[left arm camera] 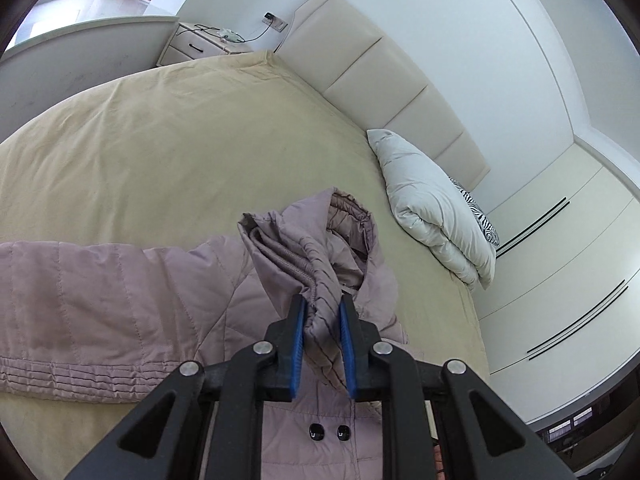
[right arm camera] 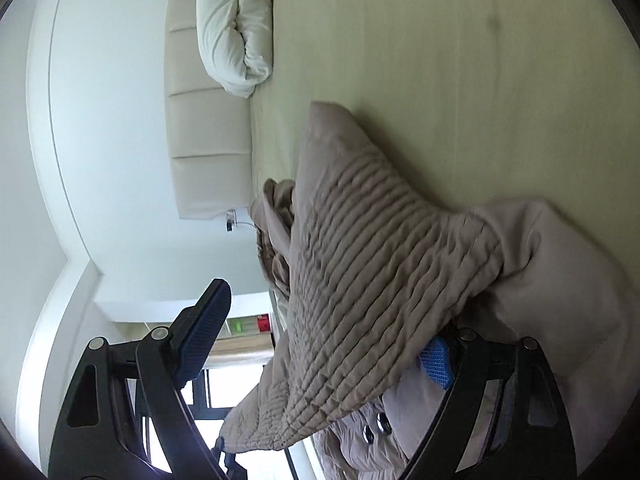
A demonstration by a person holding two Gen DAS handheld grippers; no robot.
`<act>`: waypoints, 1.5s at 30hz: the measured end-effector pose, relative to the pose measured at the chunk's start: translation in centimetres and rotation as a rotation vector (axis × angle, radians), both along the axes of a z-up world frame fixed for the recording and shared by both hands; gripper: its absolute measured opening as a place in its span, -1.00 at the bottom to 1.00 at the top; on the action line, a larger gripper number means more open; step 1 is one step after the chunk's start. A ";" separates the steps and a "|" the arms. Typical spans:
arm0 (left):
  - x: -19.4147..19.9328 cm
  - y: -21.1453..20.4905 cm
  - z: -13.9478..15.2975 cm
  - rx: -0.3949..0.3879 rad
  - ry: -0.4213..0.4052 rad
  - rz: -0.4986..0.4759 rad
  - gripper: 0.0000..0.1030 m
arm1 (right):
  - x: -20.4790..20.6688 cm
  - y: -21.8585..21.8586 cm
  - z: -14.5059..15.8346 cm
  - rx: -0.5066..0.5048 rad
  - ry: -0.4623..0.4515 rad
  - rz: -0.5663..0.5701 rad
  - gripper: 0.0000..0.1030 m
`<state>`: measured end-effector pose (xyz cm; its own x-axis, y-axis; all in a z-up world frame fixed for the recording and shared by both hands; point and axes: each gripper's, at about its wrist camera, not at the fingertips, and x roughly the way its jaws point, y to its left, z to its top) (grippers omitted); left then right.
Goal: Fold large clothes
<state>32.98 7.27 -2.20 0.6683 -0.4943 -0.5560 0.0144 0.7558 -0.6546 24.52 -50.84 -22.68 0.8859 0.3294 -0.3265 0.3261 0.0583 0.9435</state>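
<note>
A large mauve quilted jacket lies on the beige bed. My left gripper is shut on a bunched fold of the jacket near its collar and hood, lifting it a little. In the right wrist view the jacket's ribbed hem drapes over the gap of my right gripper, whose jaws stand wide apart. One blue-padded finger is bare at the left; the other pad is partly under the cloth. Two snap buttons show on the jacket front.
A folded white duvet and a zebra-print pillow lie by the padded headboard. A nightstand stands at the bed's far corner. White wardrobe doors are at the right.
</note>
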 end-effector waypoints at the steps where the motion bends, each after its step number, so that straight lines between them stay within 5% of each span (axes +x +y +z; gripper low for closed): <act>1: 0.2 0.1 -0.7 0.000 0.014 0.005 -0.65 | -0.2 -0.5 0.1 -0.013 -0.006 -0.012 0.65; 12: 1.2 0.7 -10.9 0.045 0.214 0.037 -0.66 | -3.5 -3.5 -1.3 -0.012 -0.047 -0.001 0.42; 16: 1.1 1.1 -12.6 0.064 0.235 0.036 -0.65 | -7.0 -3.0 1.9 -0.023 -0.003 0.015 0.47; 19: 1.1 0.6 -12.8 0.078 0.237 0.031 -0.65 | -7.9 -2.8 6.0 -0.159 -0.038 0.038 0.48; 25: 0.9 0.1 -13.0 0.105 0.245 0.007 -0.65 | -0.2 -0.6 8.4 -0.291 -0.020 0.249 0.48; 30: 0.8 0.4 -13.7 0.081 0.256 -0.010 -0.64 | 2.7 -1.9 3.2 -0.347 0.126 0.256 0.43; 32: 1.1 0.3 -13.9 0.074 0.260 -0.018 -0.64 | 1.8 -3.2 1.2 -0.317 0.103 0.241 0.09; 33: 1.3 0.2 -14.0 0.080 0.259 -0.017 -0.64 | 1.3 -3.5 1.0 -0.304 0.091 0.238 0.08; 41: 1.6 -0.1 -14.1 0.085 0.254 -0.012 -0.62 | 2.7 -4.4 7.0 -0.387 -0.010 0.198 0.44; 45: 1.7 -0.3 -14.5 0.096 0.252 -0.014 -0.59 | 6.1 -4.5 4.4 -0.448 0.121 0.247 0.51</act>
